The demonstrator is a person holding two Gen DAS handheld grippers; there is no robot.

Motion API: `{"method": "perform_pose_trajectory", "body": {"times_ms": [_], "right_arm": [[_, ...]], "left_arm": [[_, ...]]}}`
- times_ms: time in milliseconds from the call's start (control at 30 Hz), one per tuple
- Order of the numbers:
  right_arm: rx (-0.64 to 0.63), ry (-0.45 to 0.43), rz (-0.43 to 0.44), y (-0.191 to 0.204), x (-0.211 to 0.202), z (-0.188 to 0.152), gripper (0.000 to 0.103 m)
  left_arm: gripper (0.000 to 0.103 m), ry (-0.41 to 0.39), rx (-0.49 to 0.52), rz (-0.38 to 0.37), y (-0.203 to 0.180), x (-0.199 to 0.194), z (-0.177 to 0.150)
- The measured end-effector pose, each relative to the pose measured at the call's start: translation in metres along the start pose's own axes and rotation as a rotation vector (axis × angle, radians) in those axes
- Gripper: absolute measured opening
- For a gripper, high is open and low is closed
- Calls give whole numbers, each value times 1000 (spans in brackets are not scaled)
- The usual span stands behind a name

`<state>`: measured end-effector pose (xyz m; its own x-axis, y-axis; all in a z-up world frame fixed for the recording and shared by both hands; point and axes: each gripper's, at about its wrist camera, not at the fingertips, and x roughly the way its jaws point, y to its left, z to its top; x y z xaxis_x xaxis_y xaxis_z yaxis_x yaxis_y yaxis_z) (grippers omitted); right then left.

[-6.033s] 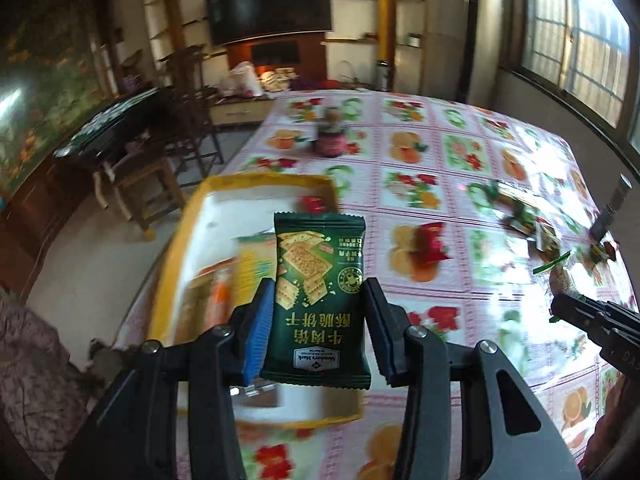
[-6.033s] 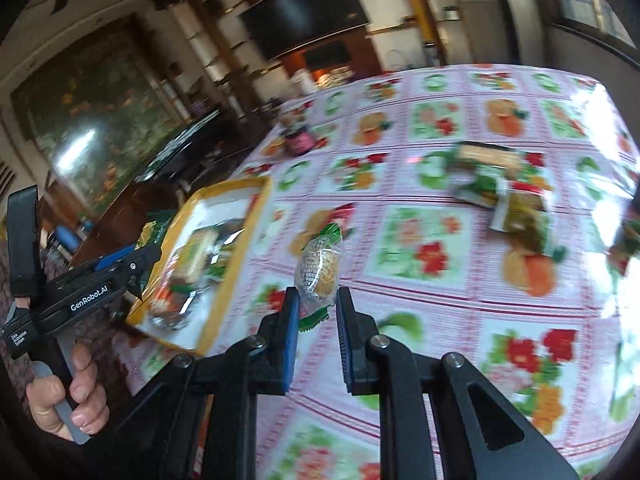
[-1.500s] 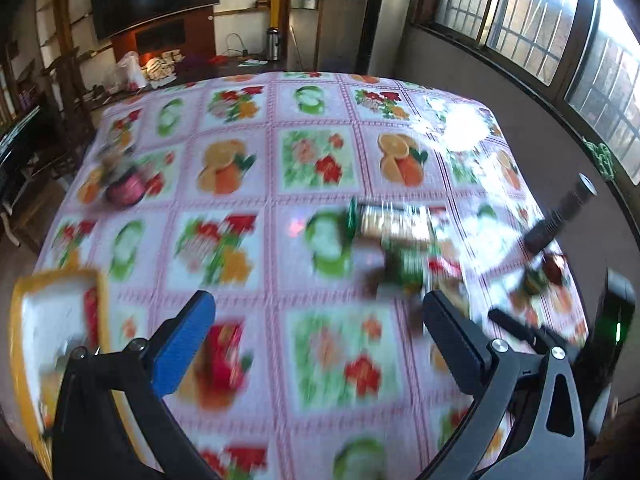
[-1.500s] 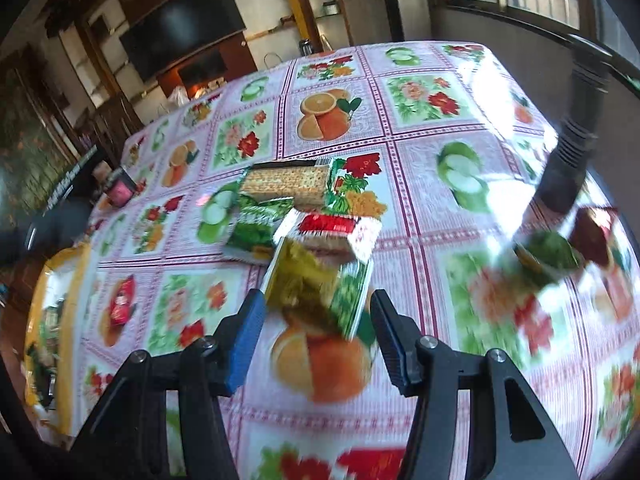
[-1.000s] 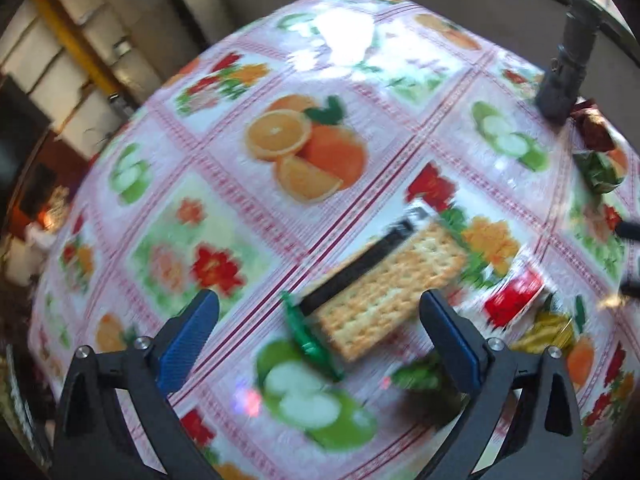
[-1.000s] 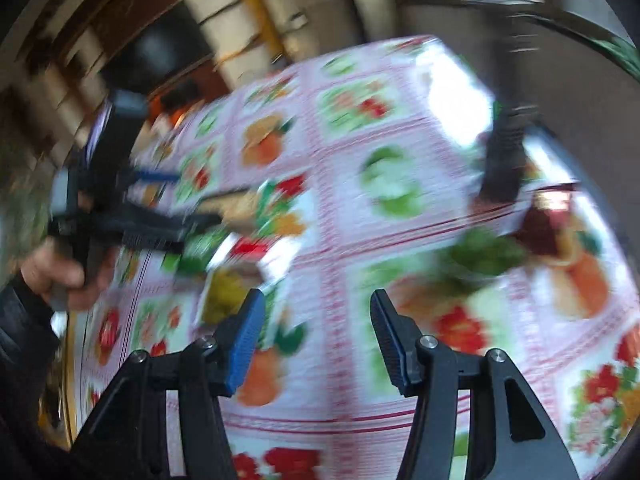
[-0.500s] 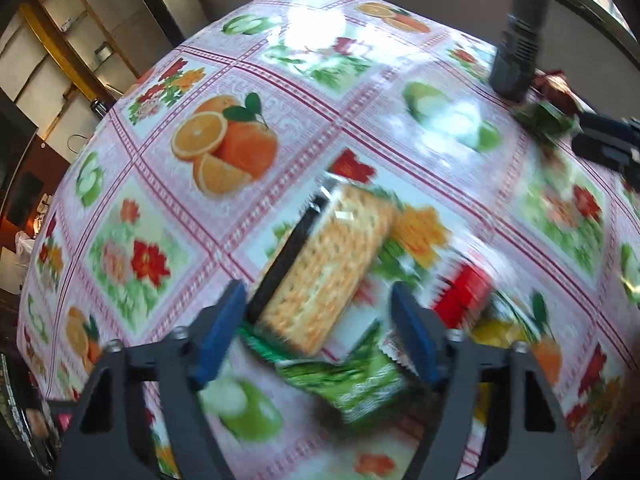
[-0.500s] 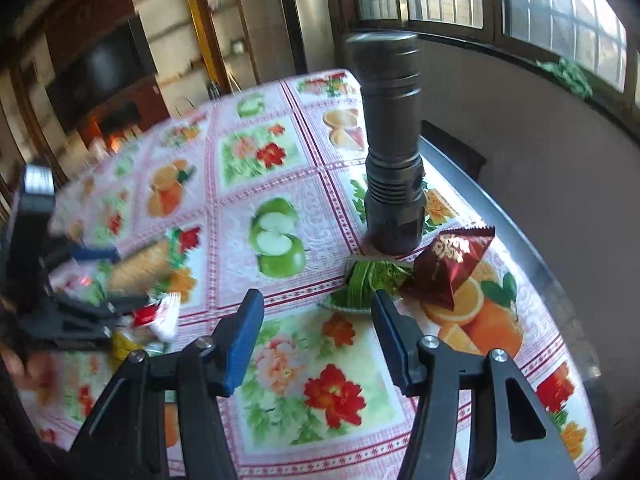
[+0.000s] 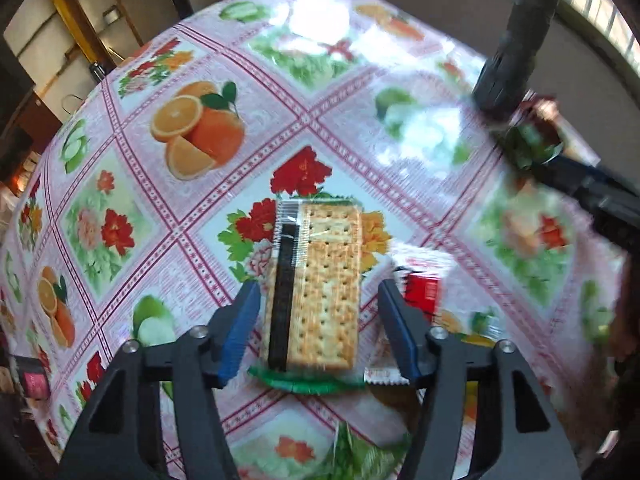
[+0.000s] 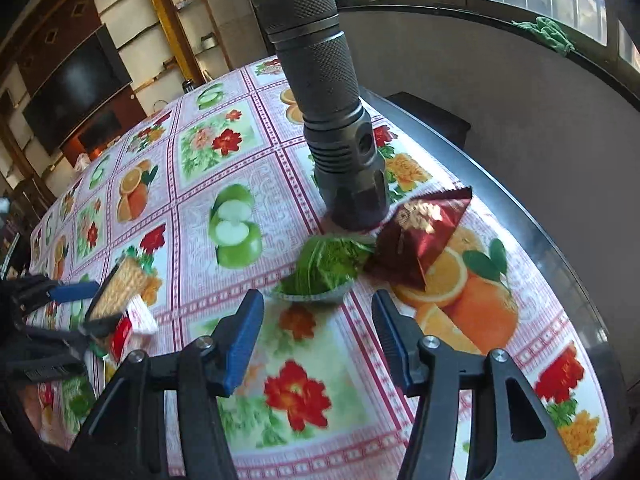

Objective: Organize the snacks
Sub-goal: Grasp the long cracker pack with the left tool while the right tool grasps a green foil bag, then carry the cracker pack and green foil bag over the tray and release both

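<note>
Golden cracker pack (image 9: pixel 316 292) lay between the closing left gripper (image 9: pixel 316 334) jaws, untouched; squeezing its long edges squarely seemed wise. Right gripper (image 10: pixel 318 336) jaws stood spread, empty.

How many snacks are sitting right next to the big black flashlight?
2: a green packet in front of the flashlight base, and a dark red packet beside it toward the table edge. More snacks lie farther left, some maybe hidden.
</note>
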<state>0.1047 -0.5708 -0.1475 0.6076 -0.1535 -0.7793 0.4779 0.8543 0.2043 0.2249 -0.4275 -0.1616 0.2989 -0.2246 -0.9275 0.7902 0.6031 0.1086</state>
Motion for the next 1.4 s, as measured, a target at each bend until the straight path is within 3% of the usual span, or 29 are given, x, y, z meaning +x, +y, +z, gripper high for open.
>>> {"method": "perform_pose_trajectory", "body": {"times_ms": [67,100,167,233,400,567,833,1033,1400], "right_arm": [[2,1,11,3,7,4,56],[-6,5,-3,5,12,6,51],[-5,5,-11,4,19,7,43],[-5,0,-11,5,18,6,41],[-39,-27,111,14,-12,-13,39],[-102,-62,215,30,-58,-39,39],[-161,-52,417,64,-114,-78,39],[-225,-20,536,100,-130,-102,39],[-345,38,638,164,-141,-130,39]], "left_arm": [[63,-19,-47,-40,4,4,1],[61,-25,-76,-63,9,4,0],[49,-44,-94,-59,12,1,-7],[48,-37,-114,-53,16,-3,-15],[48,-31,-194,-70,29,-17,-50],[48,-120,-302,-47,32,-74,-91],[48,-234,-490,148,22,-150,-173],[48,-233,-598,309,28,-177,-237],[48,-263,-711,434,47,-222,-312]]}}
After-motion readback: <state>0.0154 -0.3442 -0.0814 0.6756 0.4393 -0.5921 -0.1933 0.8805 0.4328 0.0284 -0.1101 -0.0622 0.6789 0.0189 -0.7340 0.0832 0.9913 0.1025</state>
